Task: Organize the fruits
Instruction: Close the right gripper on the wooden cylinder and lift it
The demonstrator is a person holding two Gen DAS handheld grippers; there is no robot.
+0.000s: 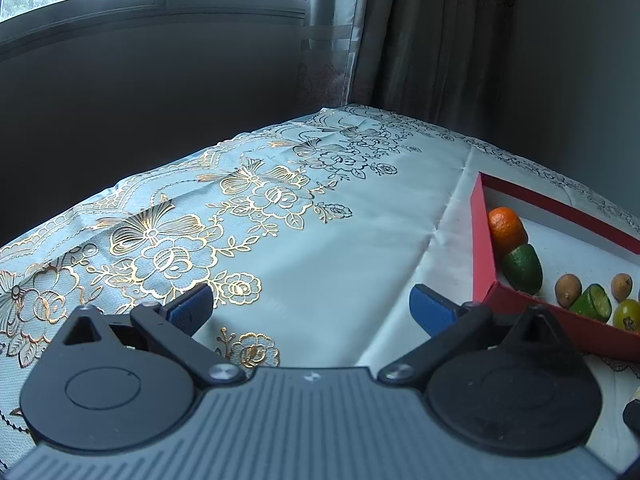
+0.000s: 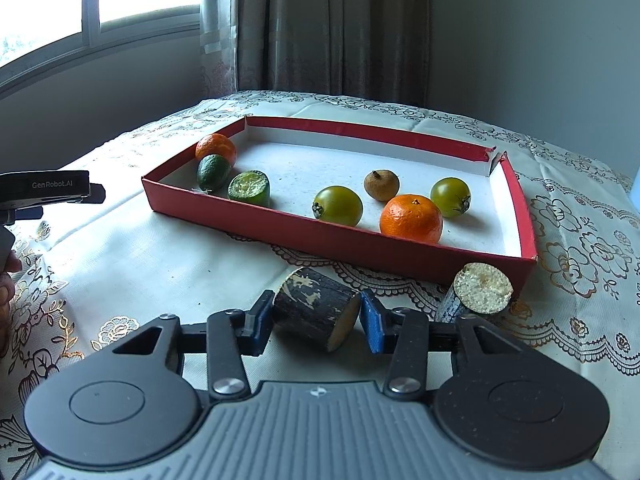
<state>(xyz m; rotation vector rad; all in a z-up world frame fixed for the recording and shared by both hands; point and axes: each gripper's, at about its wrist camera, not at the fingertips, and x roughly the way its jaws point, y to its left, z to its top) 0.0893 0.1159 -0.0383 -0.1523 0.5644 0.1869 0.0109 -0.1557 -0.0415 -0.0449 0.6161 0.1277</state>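
1. Left wrist view: the left gripper [image 1: 312, 308] hangs over bare tablecloth [image 1: 320, 248], jaws spread wide, nothing between them. The red tray [image 1: 486, 248] sits just to its right, already holding an orange [image 1: 506, 226] and green fruit.
2. Right wrist view: the right gripper [image 2: 316, 320] points down, blue pads clamped on a dark sugarcane piece [image 2: 316, 312] just outside the tray. A second cut piece [image 2: 476, 292] leans against the tray wall, not yet in.

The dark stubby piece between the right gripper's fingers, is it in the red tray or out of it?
Out. The dark piece lies on the tablecloth in front of the red tray.
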